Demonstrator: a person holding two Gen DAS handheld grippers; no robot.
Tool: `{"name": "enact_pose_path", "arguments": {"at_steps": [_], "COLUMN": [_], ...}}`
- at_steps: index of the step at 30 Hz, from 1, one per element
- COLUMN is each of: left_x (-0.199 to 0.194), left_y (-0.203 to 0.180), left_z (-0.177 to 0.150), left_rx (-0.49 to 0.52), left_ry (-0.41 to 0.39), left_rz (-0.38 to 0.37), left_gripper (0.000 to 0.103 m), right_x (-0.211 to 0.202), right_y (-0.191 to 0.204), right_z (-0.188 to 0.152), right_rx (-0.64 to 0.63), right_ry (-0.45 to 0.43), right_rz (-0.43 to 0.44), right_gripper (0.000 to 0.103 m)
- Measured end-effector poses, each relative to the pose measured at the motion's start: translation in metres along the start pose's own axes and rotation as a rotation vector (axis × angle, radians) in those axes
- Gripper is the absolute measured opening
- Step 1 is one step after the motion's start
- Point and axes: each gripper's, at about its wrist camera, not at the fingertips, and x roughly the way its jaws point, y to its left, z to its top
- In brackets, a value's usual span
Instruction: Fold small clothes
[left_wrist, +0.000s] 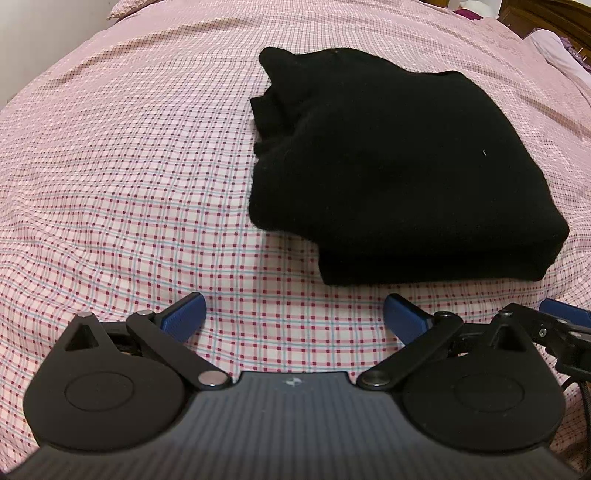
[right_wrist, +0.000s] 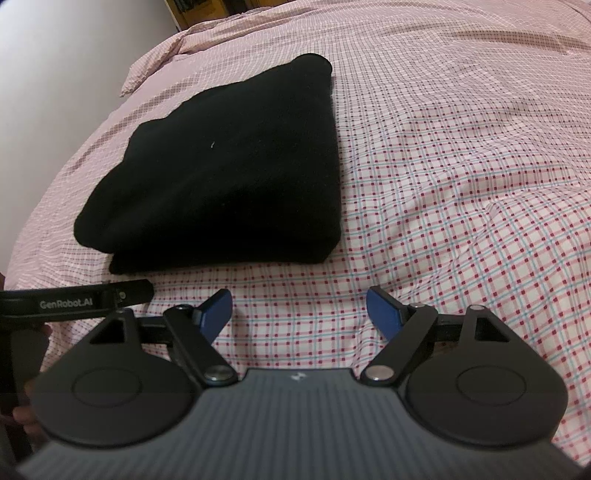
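- My left tool (left_wrist: 294, 317) hangs nearest the lens, blue fingers (left_wrist: 184, 317) spread wide with nothing between them, only the bed sheet (left_wrist: 129, 184) below.
- My right tool (right_wrist: 299, 314) hovers the same way, released and empty, over the pink checked sheet.
- The black garment (left_wrist: 399, 166) lies folded into a thick stack on the bed, just beyond both tools and touching neither.
- In the right wrist view, the left tool's black frame (right_wrist: 77, 297) sits beside the stack's near edge.
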Motion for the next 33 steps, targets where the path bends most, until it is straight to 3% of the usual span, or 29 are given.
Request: {"name": "enact_pose_path", "arguments": {"at_steps": [33], "left_x": [0.0007], "left_y": [-0.0022], "left_z": [-0.0011], "left_rx": [0.004], "left_ry": [0.001], "left_rz": [0.003], "left_gripper": [0.103], "right_x": [0.0007], "right_y": [0.0], "right_z": [-0.0008], "right_rx": [0.0], "right_ry": [-0.001], "right_rz": [0.0], "right_gripper": [0.082]}}
